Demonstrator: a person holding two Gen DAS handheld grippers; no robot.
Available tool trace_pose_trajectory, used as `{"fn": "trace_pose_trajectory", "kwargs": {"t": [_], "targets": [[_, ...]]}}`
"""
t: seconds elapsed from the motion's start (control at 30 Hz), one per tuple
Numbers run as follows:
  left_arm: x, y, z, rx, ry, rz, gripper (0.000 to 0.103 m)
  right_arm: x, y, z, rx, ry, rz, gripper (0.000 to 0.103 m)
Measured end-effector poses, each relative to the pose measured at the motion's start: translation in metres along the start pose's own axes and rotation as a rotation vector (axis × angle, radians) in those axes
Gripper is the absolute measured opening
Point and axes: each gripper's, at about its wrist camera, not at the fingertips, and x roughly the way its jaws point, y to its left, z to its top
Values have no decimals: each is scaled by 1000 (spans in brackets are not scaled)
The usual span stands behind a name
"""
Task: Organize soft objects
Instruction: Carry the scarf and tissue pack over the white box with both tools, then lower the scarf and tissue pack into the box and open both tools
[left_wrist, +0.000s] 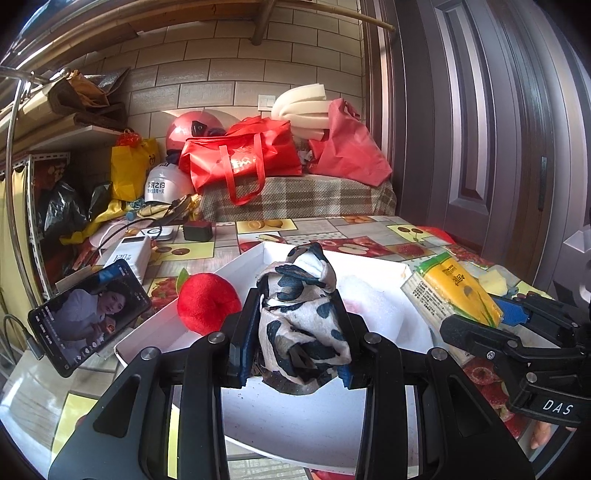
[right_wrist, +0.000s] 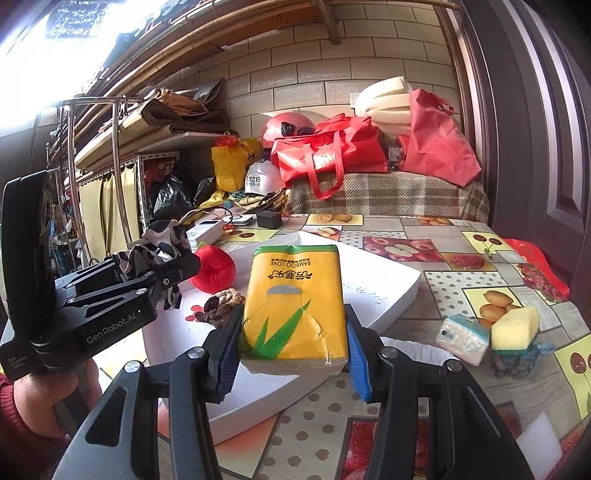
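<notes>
Two claws loaded over the white tray (right_wrist: 384, 295) on the counter (right_wrist: 443, 258): left claw (left_wrist: 295, 332) clamps a spotted cloth (left_wrist: 299, 314), right claw (right_wrist: 291, 354) grips a yellow tissue pack (right_wrist: 295, 302); red plush (right_wrist: 214, 269) sits in tray.

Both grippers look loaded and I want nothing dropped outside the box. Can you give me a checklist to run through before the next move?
1. Left gripper shut on the black-and-white patterned cloth: ok.
2. Right gripper shut on the yellow tissue pack: ok.
3. Cloth over the shallow white box: ok.
4. Tissue pack fully over the box: cannot tell; its near end seems to overhang the edge.
5. Free space in the box beside the red plush apple and brown hair ties: ok.
6. Yellow sponge and small tissue packet boxed: not ok.
</notes>
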Motion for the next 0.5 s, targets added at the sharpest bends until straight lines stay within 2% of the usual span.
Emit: {"fn": "trace_pose_trajectory", "kwargs": {"t": [0.33,0.5], "targets": [[15,17,4,-18,4,63,34,32,23,5,-36,83,61,49],[30,23,8,-24,47,56,34,67,24,2,-21,259,121,49]]}}
